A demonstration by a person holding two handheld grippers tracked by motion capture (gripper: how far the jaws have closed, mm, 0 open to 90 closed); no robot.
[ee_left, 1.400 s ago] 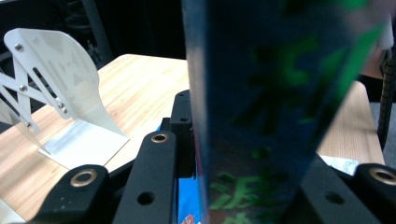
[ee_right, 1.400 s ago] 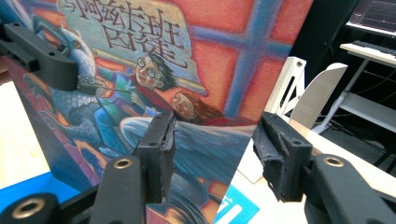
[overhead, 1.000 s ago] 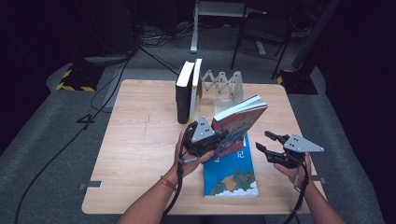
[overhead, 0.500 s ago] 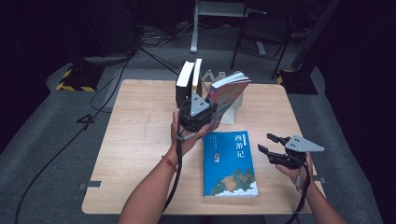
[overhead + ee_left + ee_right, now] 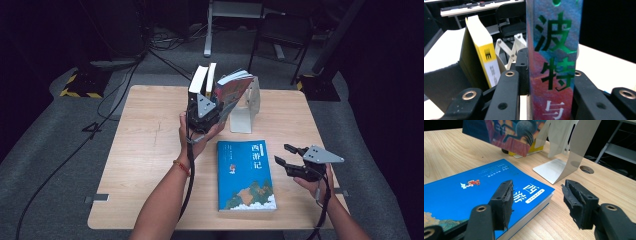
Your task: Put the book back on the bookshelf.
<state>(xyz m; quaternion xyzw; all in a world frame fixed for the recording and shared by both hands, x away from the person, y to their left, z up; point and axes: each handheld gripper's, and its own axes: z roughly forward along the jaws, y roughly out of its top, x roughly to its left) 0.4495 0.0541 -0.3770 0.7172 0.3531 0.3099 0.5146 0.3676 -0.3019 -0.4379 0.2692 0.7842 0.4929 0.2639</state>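
The table (image 5: 150, 150) is light wood with a matt grain. The blue book (image 5: 474, 187) has a smooth paper cover (maybe a bit shiny). The bookend (image 5: 574, 152) looks like smooth metal.

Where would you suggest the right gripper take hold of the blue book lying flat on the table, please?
Probably at the blue book's right-hand long edge, the one nearest the right gripper, coming in low from the right with one jaw above the cover and one below. It lies flat, cover up, far wider than the open jaws, so only its thickness fits. In the right gripper view its near corner sits just ahead of the pads.
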